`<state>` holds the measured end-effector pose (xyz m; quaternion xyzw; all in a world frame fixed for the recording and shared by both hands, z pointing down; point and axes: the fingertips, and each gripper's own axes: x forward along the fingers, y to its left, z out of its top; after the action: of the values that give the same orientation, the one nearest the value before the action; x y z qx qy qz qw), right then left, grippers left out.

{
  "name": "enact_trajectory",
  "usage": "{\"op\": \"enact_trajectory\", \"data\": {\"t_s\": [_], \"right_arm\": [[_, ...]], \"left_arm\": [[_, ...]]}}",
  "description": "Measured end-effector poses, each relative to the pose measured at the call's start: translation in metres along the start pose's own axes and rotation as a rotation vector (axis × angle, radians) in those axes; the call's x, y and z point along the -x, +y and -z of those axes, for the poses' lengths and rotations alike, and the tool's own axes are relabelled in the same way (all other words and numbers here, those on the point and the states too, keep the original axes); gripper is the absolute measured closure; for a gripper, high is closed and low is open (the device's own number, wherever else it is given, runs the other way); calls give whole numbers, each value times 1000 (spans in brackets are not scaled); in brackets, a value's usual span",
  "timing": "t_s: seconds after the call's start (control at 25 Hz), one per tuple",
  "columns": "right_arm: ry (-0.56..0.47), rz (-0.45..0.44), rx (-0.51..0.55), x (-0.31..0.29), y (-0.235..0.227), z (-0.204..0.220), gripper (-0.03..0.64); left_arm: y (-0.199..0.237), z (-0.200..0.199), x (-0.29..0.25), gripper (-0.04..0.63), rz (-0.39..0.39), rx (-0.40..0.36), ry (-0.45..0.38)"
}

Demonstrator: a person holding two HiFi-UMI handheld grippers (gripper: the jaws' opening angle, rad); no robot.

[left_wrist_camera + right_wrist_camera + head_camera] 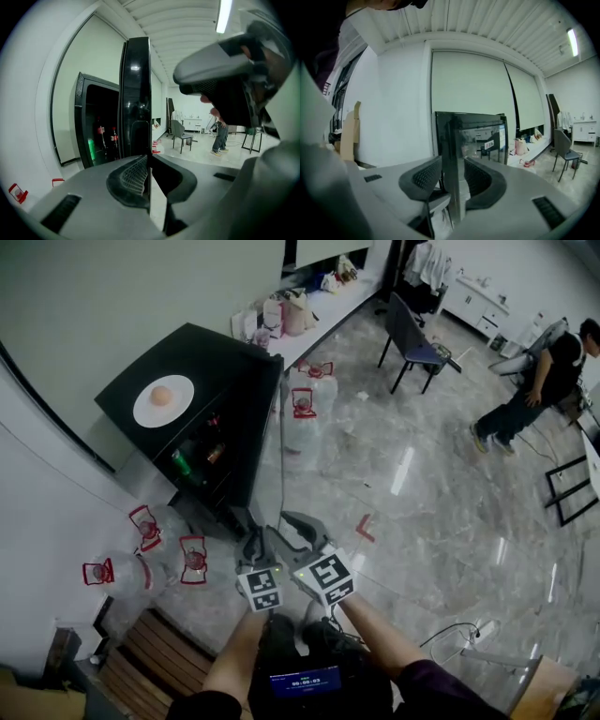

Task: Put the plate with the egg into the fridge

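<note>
Black and glossy, the fridge (225,362) is standing ahead and to the left of both grippers, its glass door (136,93) hanging open toward them. The left gripper (149,173) is clamping the door's thin free edge between its pads. The right gripper (453,180) is keeping its jaws slightly apart around that same edge without pressing on it. The white plate (180,407) is sitting on the fridge's top, well beyond the grippers, carrying the egg (161,397) at its middle. Inside, two dark bottles (100,136) and a green can (91,149) are standing on the shelves. Clear water jugs (141,549) are crowding the floor left of the left gripper. The pale polished floor (422,493) is reflecting the lights. Far to the right a person (539,381) is bending over, past a chair (412,338).
</note>
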<state>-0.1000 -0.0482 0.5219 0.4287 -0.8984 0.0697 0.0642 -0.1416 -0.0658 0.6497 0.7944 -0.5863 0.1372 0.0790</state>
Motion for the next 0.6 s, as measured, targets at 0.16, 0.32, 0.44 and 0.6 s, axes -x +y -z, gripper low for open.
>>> {"op": "enact_trajectory", "data": {"t_s": [0.16, 0.32, 0.44, 0.6], "right_arm": [[6, -85, 47, -11, 9, -28, 442], [6, -123, 100, -28, 20, -41, 442], [-8, -116, 110, -32, 18, -41, 443], [-15, -143, 127, -33, 17, -42, 442]], "left_arm": [[-8, 0, 0, 560, 0, 0, -13], [-10, -1, 1, 560, 3, -4, -30], [-9, -3, 1, 560, 14, -6, -49], [-8, -2, 2, 558, 34, -3, -59]]}}
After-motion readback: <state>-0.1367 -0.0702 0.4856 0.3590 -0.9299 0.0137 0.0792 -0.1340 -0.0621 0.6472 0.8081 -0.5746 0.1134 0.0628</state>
